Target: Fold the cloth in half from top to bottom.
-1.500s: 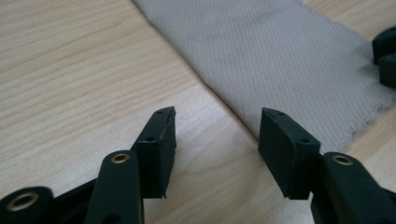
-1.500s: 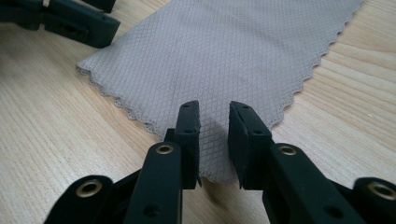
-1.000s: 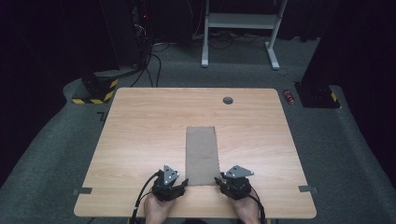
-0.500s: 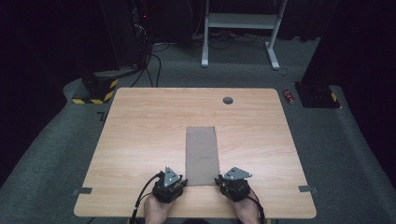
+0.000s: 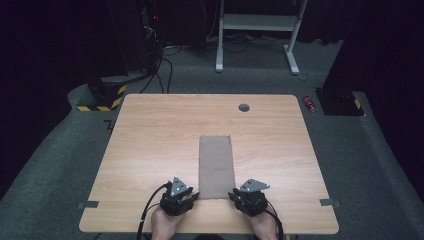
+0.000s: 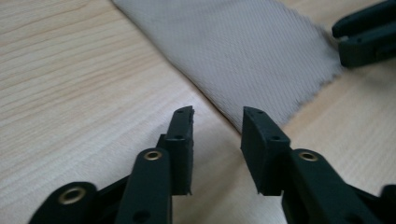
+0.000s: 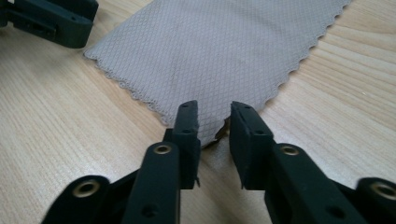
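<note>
A grey-brown cloth (image 5: 216, 165) with pinked edges lies flat on the wooden table (image 5: 150, 150), long side pointing away from me. My left gripper (image 5: 192, 196) rests at its near left corner. In the left gripper view the cloth (image 6: 243, 46) ends just ahead of the right jaw of my left gripper (image 6: 217, 116). Those jaws have just been opening, with only bare wood between them. My right gripper (image 5: 234, 196) sits at the near right corner. Its jaws (image 7: 215, 112) have also just been opening, and the slightly raised corner of the cloth (image 7: 219, 51) lies loose between them.
A round grommet hole (image 5: 244, 107) sits near the table's far edge. Grey tape tabs (image 5: 88, 204) (image 5: 327, 202) mark the near corners. On the floor beyond are a red can (image 5: 310, 103), a yellow-black striped block (image 5: 102, 97) and a white desk frame (image 5: 260, 22).
</note>
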Tool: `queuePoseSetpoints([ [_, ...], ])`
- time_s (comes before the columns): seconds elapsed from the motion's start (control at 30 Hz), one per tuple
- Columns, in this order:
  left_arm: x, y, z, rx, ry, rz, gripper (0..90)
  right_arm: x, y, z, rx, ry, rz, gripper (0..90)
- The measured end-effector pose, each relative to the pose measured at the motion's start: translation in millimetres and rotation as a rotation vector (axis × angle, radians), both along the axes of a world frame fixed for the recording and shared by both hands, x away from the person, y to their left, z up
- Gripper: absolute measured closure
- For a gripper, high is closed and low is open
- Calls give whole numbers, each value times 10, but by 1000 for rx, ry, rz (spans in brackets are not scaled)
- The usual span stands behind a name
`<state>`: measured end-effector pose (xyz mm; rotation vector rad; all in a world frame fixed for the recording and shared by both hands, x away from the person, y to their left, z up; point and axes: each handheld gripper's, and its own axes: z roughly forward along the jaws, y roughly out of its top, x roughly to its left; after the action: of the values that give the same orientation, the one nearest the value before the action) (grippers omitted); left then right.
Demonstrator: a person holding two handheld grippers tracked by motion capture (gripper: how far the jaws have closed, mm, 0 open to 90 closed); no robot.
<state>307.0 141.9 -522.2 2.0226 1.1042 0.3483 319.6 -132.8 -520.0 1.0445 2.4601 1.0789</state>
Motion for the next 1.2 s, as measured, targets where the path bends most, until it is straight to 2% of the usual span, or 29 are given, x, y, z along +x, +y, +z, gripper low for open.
queuePoseSetpoints([
  [0.13, 223, 52, 64, -17, 16, 21, 577, 116, -23, 46, 17, -2, -14, 694],
  [0.27, 536, 83, 125, -39, 32, 46, 533, 326, -47, 125, 63, 1, -41, 668],
  [0.37, 772, 88, 138, -51, 54, 79, 511, 505, -43, 176, 79, -10, -60, 664],
  [0.53, 1106, 53, 144, -18, 55, 112, 499, 828, -41, 233, 105, 15, -107, 677],
  [0.6, 1239, 38, 155, -2, 65, 116, 495, 940, -24, 250, 100, 11, -113, 679],
  [0.67, 1339, 27, 170, 16, 67, 121, 495, 1045, -3, 266, 95, 25, -116, 680],
  [0.83, 1612, -8, 216, 24, 73, 147, 494, 1308, 65, 283, 58, 32, -131, 700],
  [0.93, 1765, -37, 229, 32, 82, 155, 490, 1412, 92, 270, 46, 31, -143, 713],
  [1.0, 1835, -49, 238, 40, 84, 160, 490, 1479, 103, 248, 36, 48, -157, 717],
  [1.03, 1862, -54, 237, 27, 74, 172, 491, 1497, 104, 244, 33, 49, -162, 717],
  [1.07, 1896, -50, 236, 22, 81, 174, 495, 1521, 107, 244, 32, 54, -168, 717],
  [1.13, 1972, -74, 218, 41, 99, 170, 490, 1557, 116, 253, 29, 50, -177, 717],
  [1.2, 2017, -86, 200, 39, 99, 174, 487, 1598, 121, 243, 20, 58, -186, 713],
])
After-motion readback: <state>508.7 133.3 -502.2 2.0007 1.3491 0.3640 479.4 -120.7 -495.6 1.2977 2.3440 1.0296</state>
